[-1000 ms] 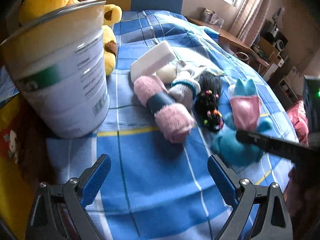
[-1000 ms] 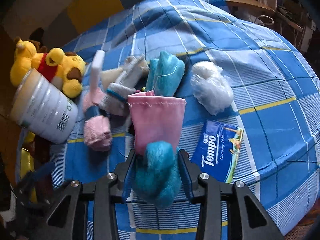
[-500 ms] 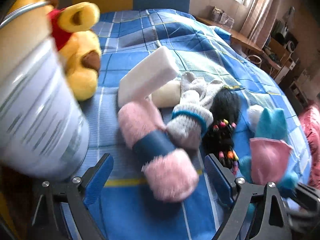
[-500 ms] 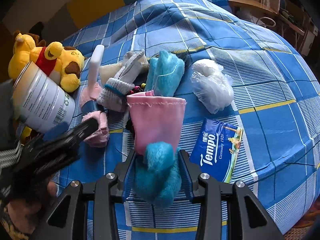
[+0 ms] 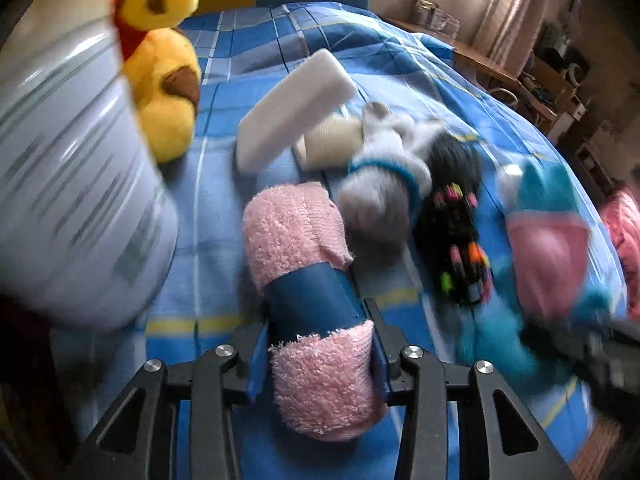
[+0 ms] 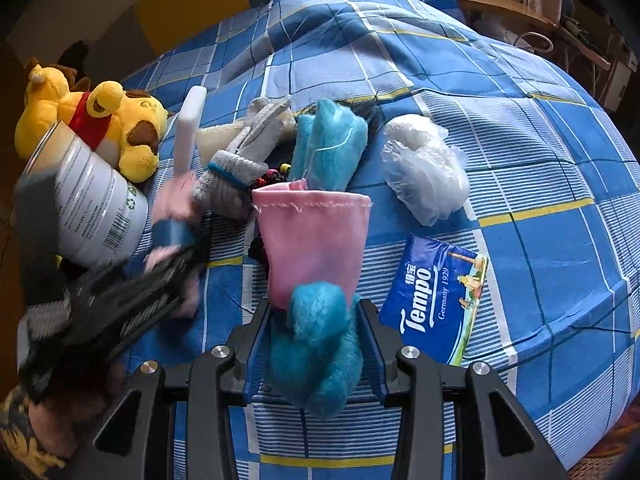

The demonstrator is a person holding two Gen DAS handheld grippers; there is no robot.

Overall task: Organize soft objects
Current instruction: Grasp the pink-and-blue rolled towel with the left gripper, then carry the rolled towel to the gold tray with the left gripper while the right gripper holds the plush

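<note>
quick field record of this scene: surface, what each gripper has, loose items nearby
surface: blue plaid bedcover
left gripper: fingers closing around pink towel roll with a blue band
right gripper: shut on teal plush in a pink pouch
loose items: tissue pack, white plastic bag, grey sock, yellow plush bear, white tin

On the bed (image 6: 520, 128), the towel roll (image 5: 304, 280) lies between the can (image 5: 76, 184) on its left and the sock (image 5: 380, 196) on its right. Behind the can sits the plush bear (image 5: 168, 92). The tissue pack (image 6: 436, 296) lies right of the pouch (image 6: 312, 236), with the plastic bag (image 6: 424, 168) behind it.
</note>
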